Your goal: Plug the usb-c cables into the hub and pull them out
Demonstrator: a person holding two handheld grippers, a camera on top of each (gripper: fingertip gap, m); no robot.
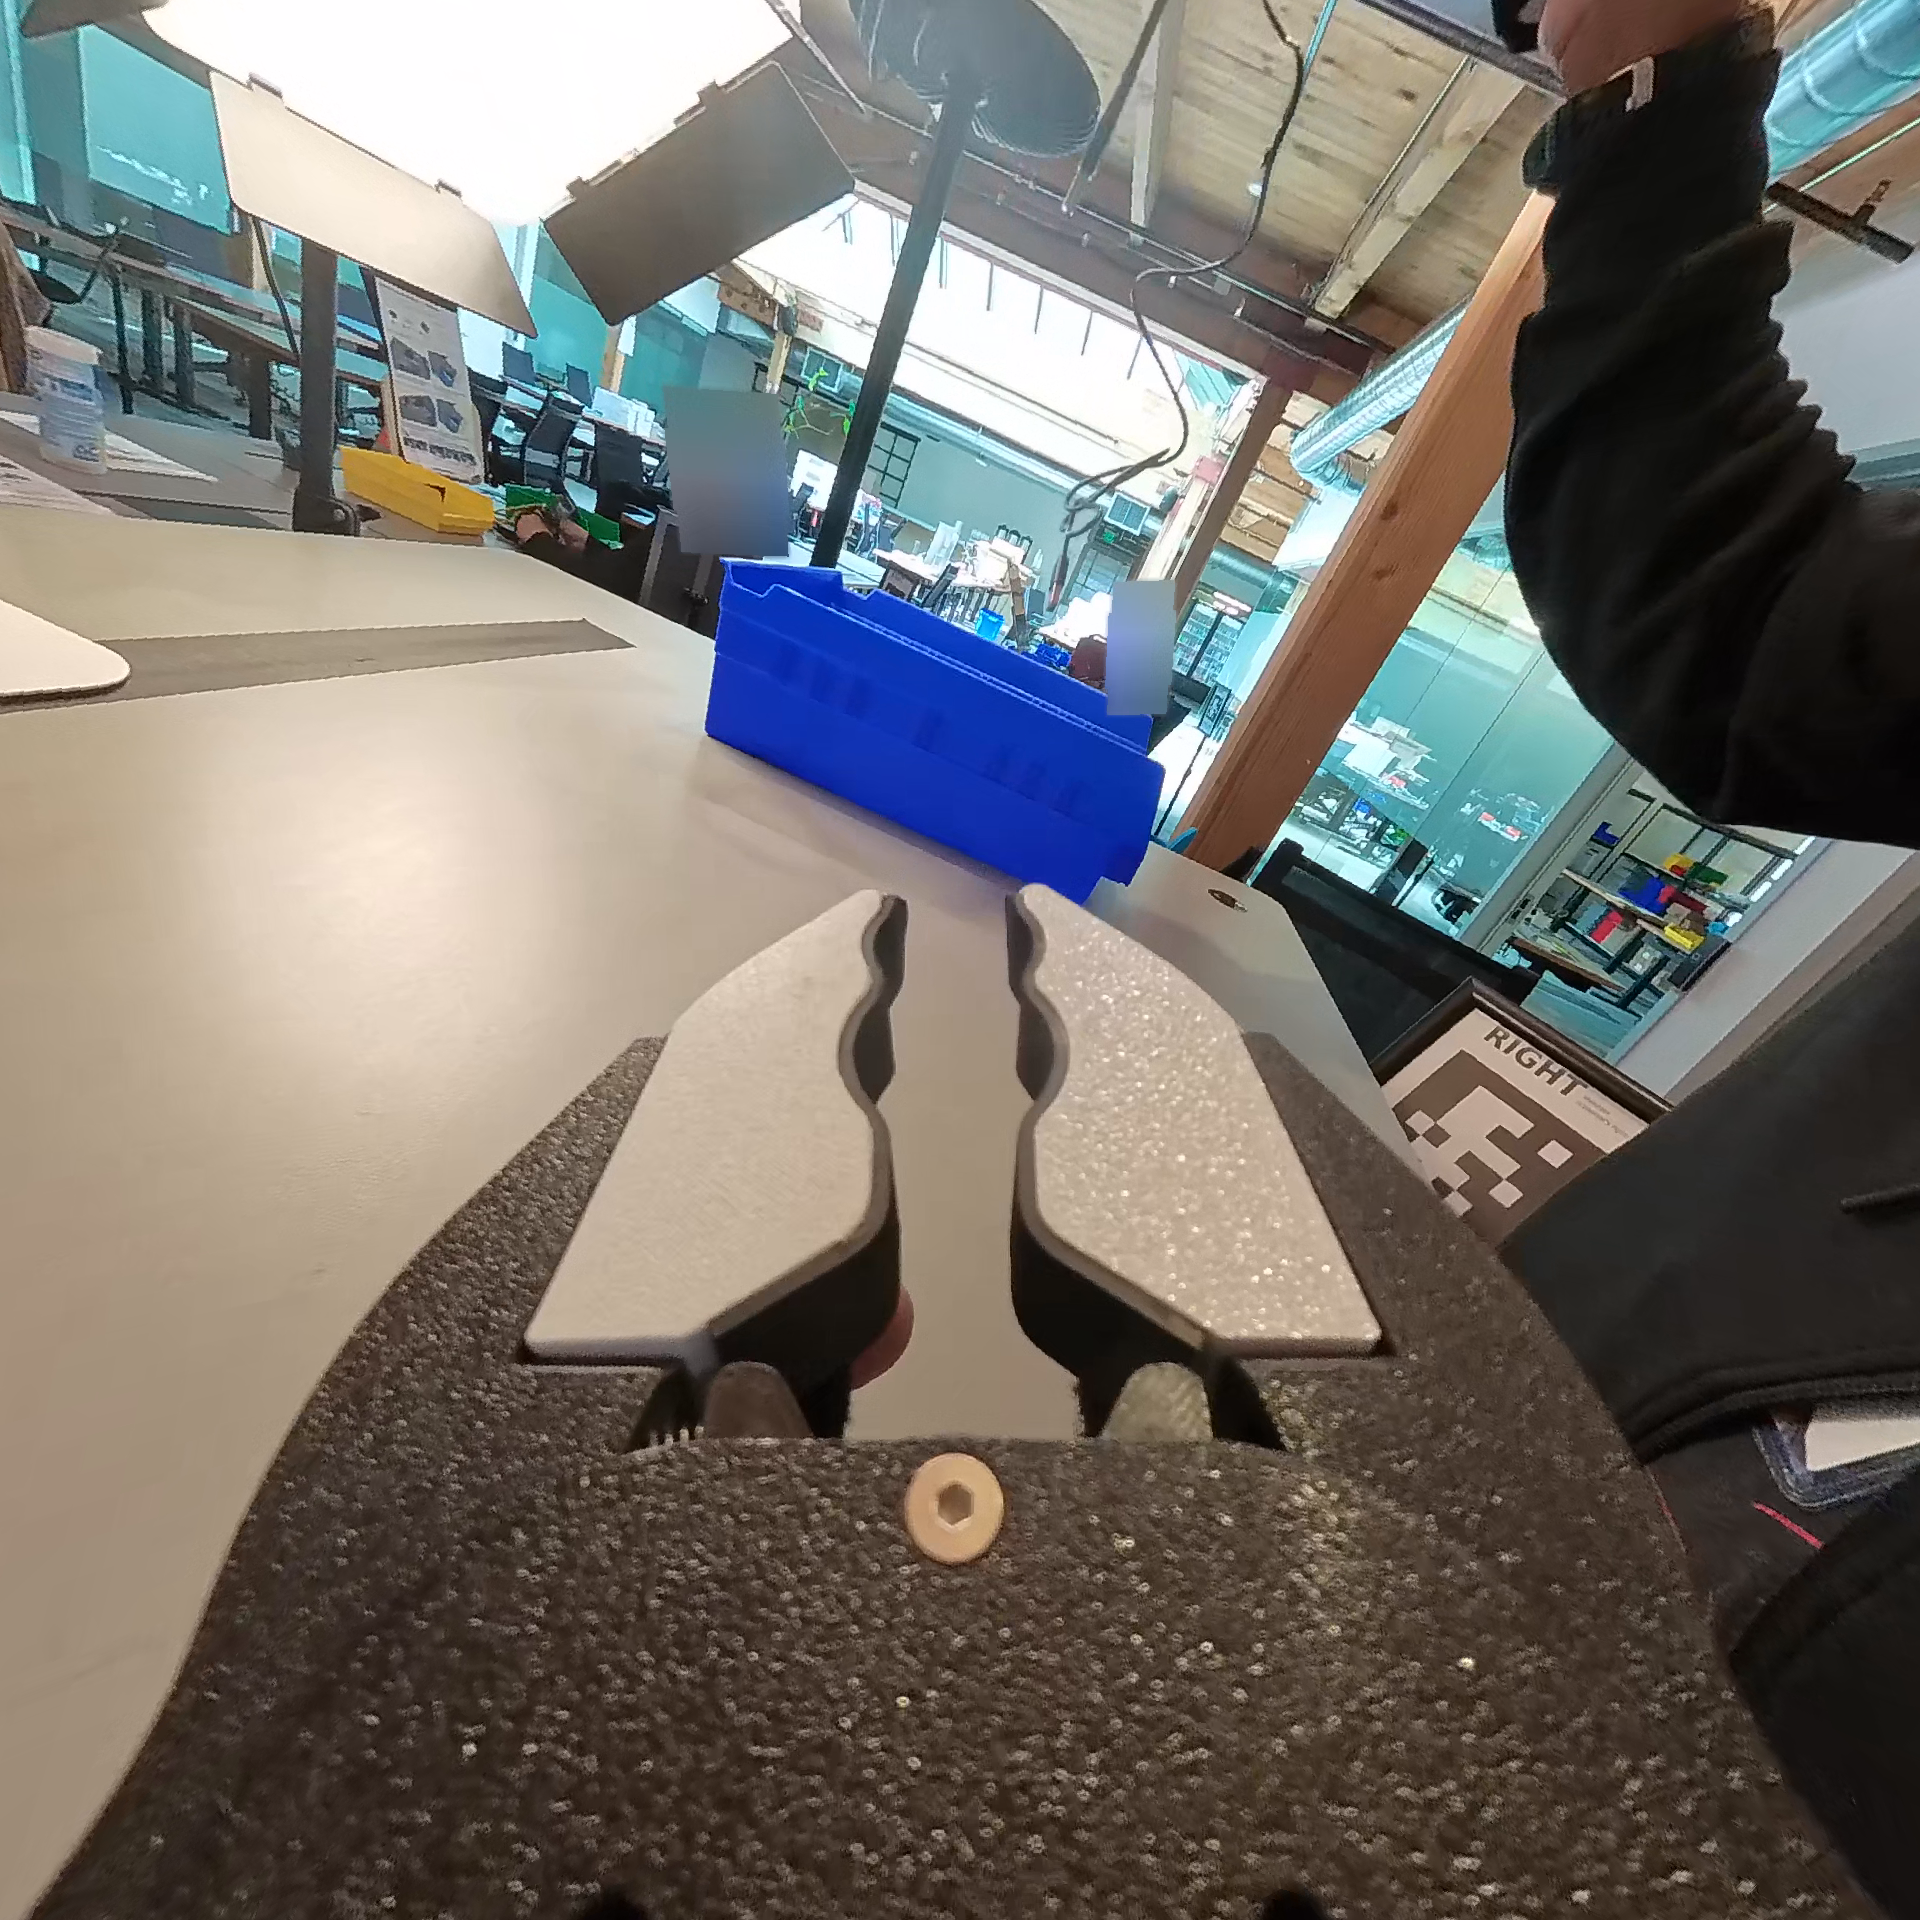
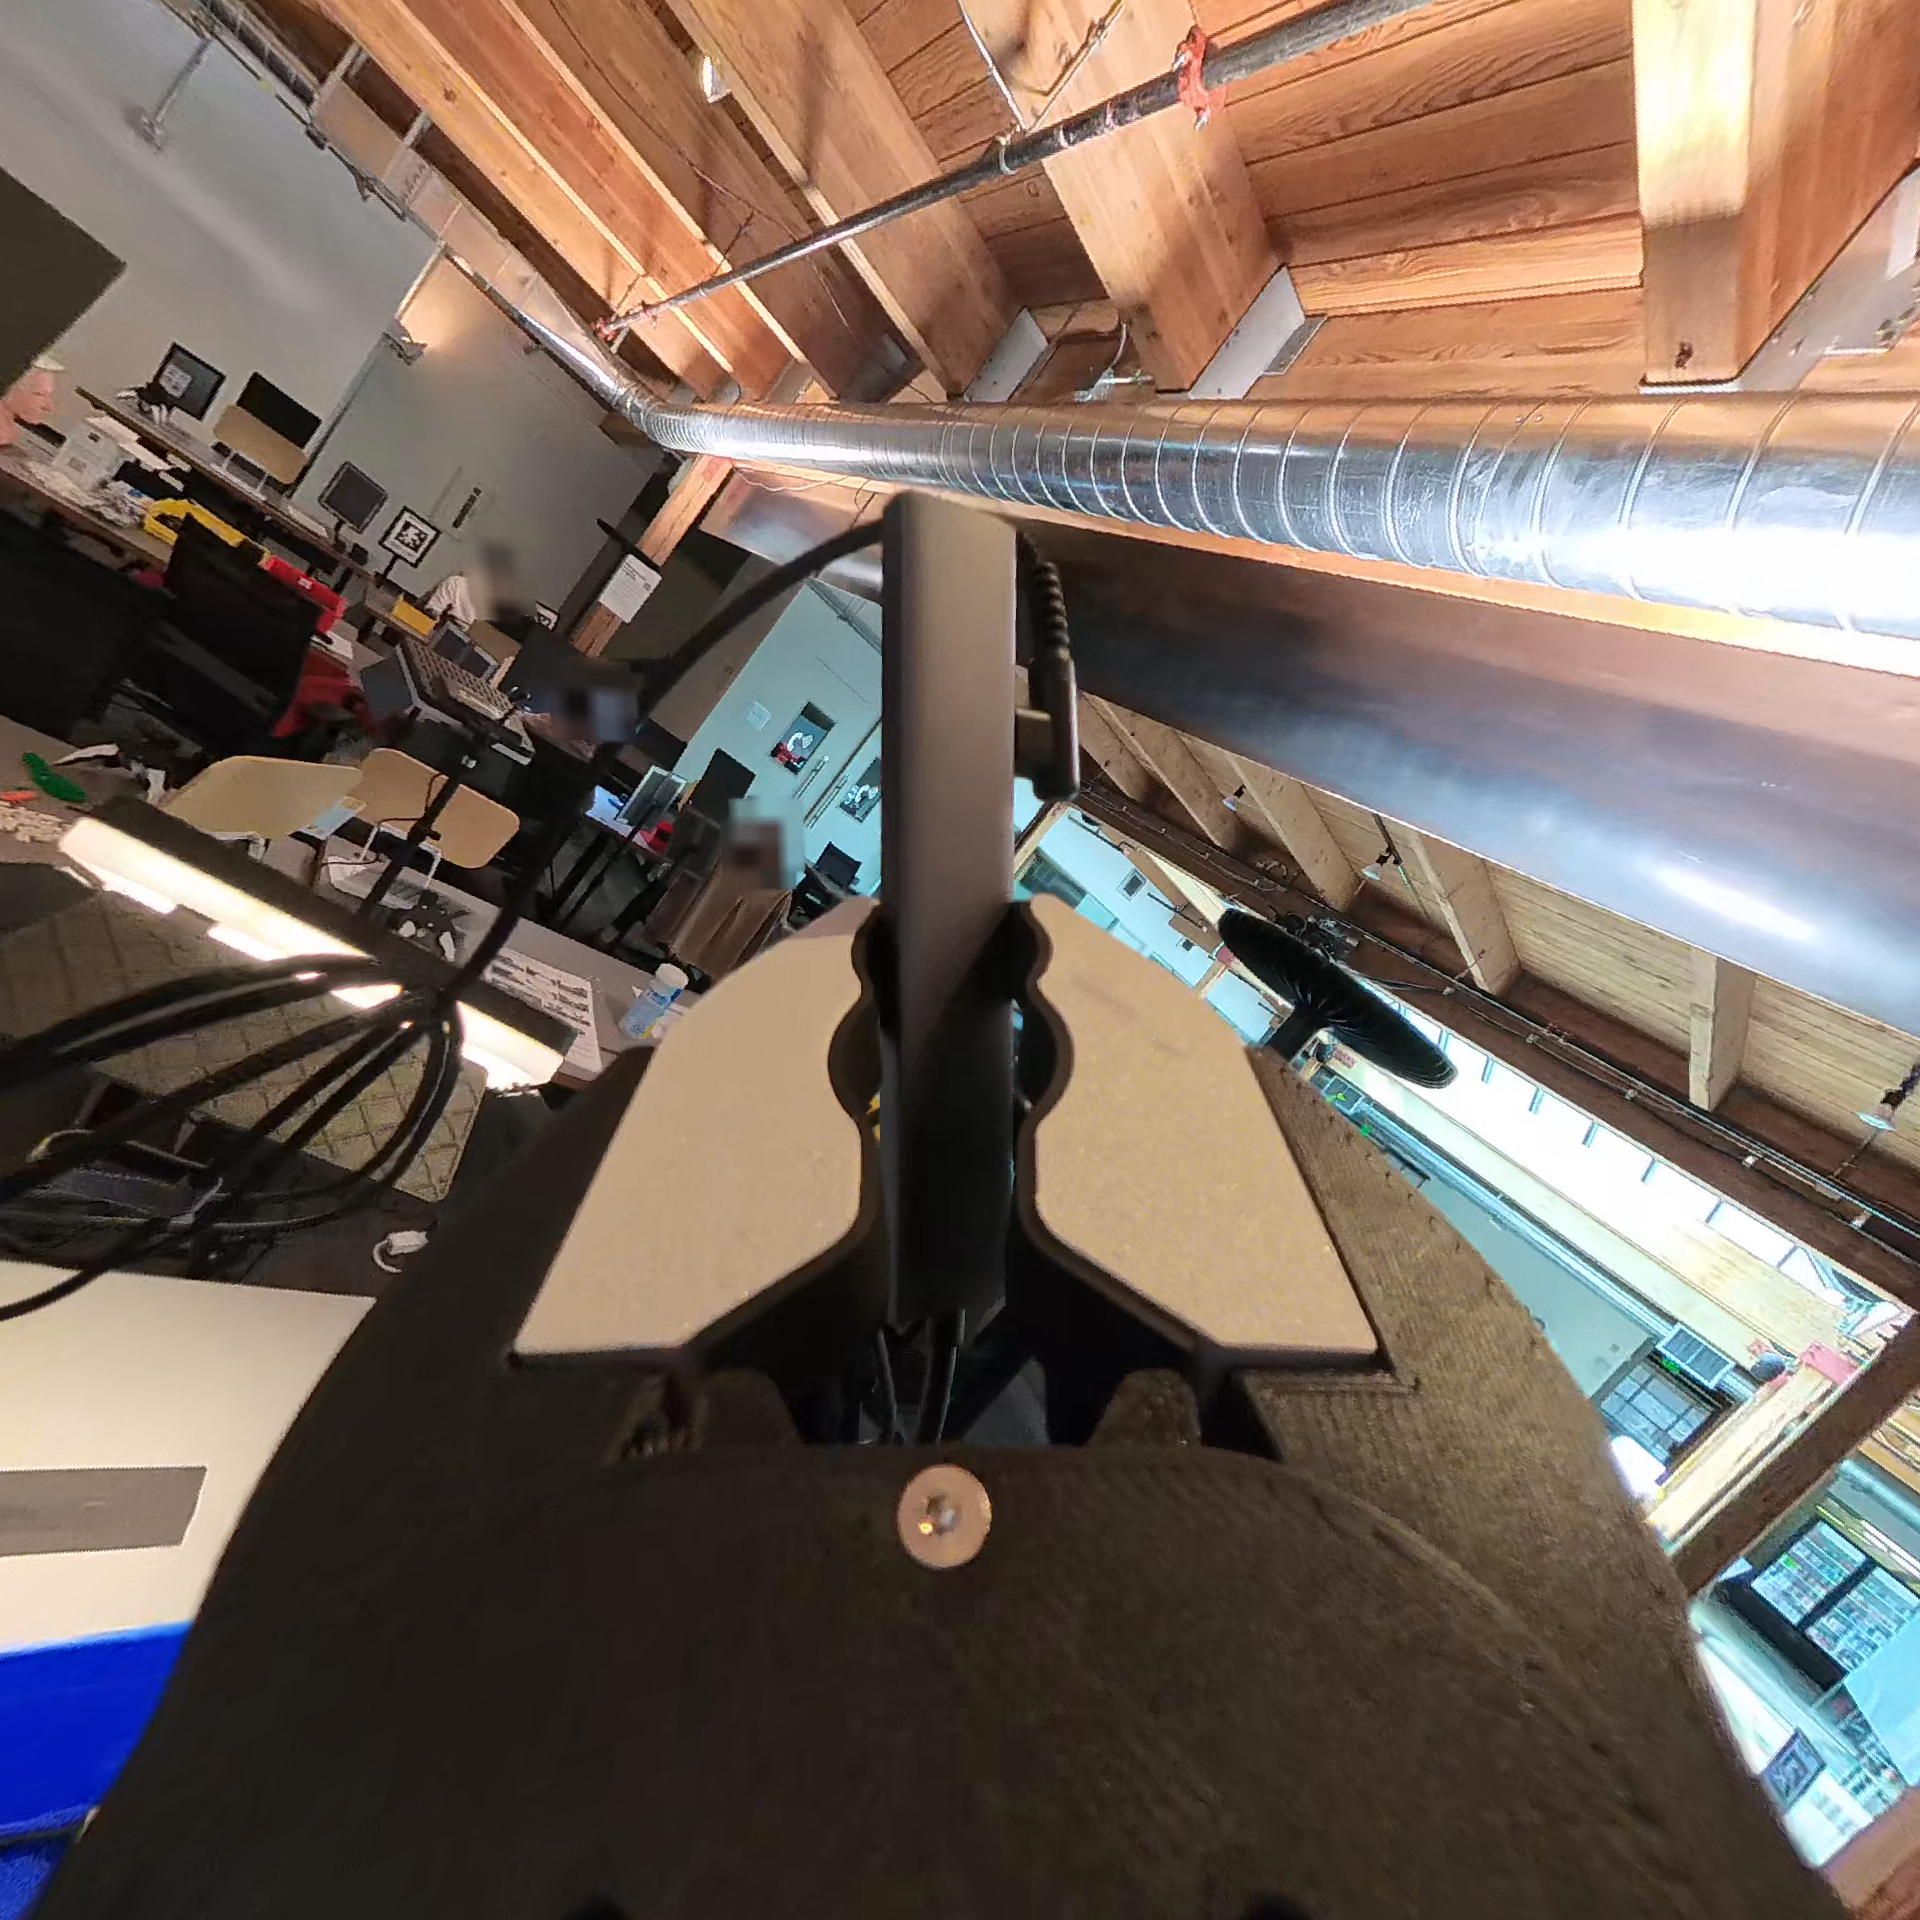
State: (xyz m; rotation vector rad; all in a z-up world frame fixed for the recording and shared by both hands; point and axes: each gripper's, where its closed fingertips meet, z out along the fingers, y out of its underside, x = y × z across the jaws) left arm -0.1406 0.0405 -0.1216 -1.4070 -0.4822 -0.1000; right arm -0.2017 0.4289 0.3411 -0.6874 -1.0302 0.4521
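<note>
My right gripper [image 2: 948,925] points up toward the ceiling and is shut on a dark, flat hub [image 2: 948,727] that stands up between its fingers. A black USB-C plug [image 2: 1051,717] with a ribbed strain relief sits in the hub's right edge near the top. A black cable [image 2: 717,623] arcs from the hub's top left down to a loose bundle of cables [image 2: 312,1049]. My left gripper [image 1: 956,920] is open and empty, low over the grey table [image 1: 312,935]. No hub or cable shows in the left wrist view.
A blue bin [image 1: 914,727] stands on the table just beyond my left gripper. A person's black-sleeved arm [image 1: 1714,468] rises at the right. A framed marker card [image 1: 1507,1132] leans at the table's right edge. A white pad [image 1: 52,655] lies at the left, and a black lamp pole [image 1: 894,312] stands behind the bin. My hands' fingertips stand some 60 cm from each other.
</note>
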